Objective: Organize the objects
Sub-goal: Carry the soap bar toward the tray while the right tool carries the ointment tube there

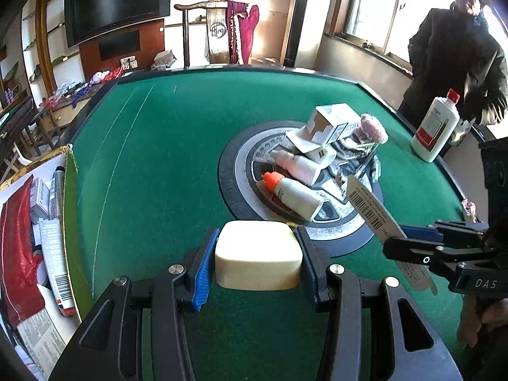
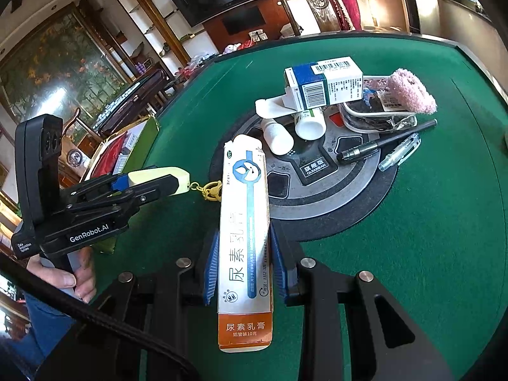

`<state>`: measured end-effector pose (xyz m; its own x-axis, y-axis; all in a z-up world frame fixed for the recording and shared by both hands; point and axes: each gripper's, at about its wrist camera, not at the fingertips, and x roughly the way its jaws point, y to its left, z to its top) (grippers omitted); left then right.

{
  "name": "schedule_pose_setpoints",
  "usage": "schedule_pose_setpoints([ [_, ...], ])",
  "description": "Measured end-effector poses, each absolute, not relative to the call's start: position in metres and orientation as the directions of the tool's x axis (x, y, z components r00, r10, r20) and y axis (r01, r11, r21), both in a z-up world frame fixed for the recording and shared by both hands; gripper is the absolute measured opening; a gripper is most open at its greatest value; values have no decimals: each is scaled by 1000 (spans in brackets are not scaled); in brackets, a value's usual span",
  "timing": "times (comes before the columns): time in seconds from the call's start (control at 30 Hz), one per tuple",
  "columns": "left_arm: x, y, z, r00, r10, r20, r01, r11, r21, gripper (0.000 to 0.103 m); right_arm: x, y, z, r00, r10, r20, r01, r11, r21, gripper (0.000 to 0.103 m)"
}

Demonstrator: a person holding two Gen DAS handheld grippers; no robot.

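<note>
Two things are in hand at once: the left claw [image 1: 258,255] is closed on a cream block [image 1: 258,254], its blue pads pressed to the block's two sides, and the right claw [image 2: 244,270] grips a long ointment carton [image 2: 244,238] low on its length, so the open top flap sticks out well beyond the pads. In the right wrist view a gold clasp [image 2: 212,189] dangles from the block on a short chain, which suggests a keyring charm; held by its flat sides, it cannot swing loose. Both loads hang clear above the green bench [image 1: 158,158], just on the near side of the round centre plate [image 2: 317,190], and I judge each to be mid-carry rather than being picked or set down. The likely goal is the open box [image 1: 68,190] at the bench's left edge, well away from the plate: it already holds a red bag [image 1: 19,247], small cartons and a dark tube, packed close together. On the plate the unsorted pile remains: two white bottles [image 1: 295,181], one with an orange cap, a blue-and-white medicine box [image 2: 324,85] leaning on them, a clear pouch [image 2: 377,117] with a pink fluffy piece [image 2: 411,93] at its far end, and two pens [image 2: 390,146] lying across the plate's right rim. Beyond the plate, at the far right edge, a large white bottle [image 1: 436,127] with a red cap stands upright beside a person in a dark coat [image 1: 457,63].
</note>
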<state>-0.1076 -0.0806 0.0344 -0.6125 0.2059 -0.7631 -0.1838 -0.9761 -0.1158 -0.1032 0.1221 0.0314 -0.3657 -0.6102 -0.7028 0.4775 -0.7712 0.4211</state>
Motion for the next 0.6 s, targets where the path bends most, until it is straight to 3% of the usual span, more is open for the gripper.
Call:
schedule_pose_setpoints([
  [0.6,-96,-93,65,-676,247,-695,-183,-969,-166,41,-86,111,43,-362,-665,-654,490,-732,474,27],
])
